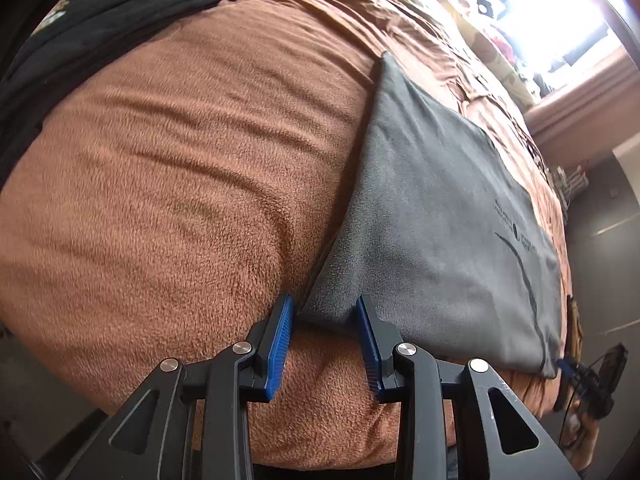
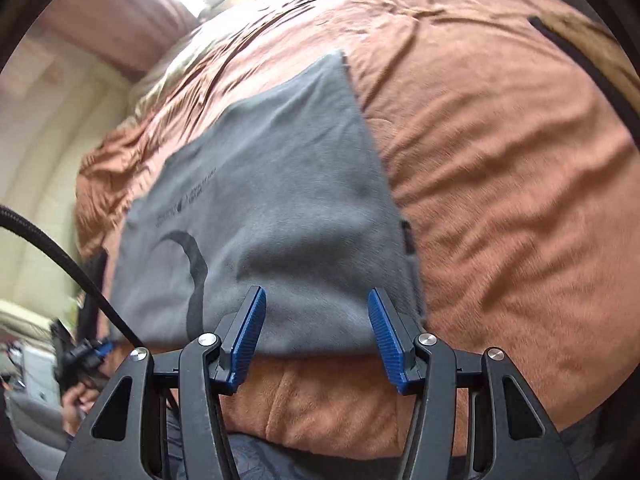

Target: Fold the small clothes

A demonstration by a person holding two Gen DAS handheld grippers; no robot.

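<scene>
A grey cloth with a dark printed logo (image 1: 436, 208) lies flat on the brown fleece blanket (image 1: 180, 184); it also shows in the right wrist view (image 2: 280, 200). My left gripper (image 1: 326, 304) is open, its blue pads on either side of the cloth's near left corner. My right gripper (image 2: 316, 300) is open, its blue pads over the cloth's near edge by the right corner. Neither gripper holds anything.
A black garment (image 1: 80, 24) lies at the far left of the bed. The blanket (image 2: 500, 160) spreads wide to the right of the cloth. Patterned pillows (image 1: 480, 12) sit at the head near a bright window. A black cable (image 2: 60, 248) hangs at the left.
</scene>
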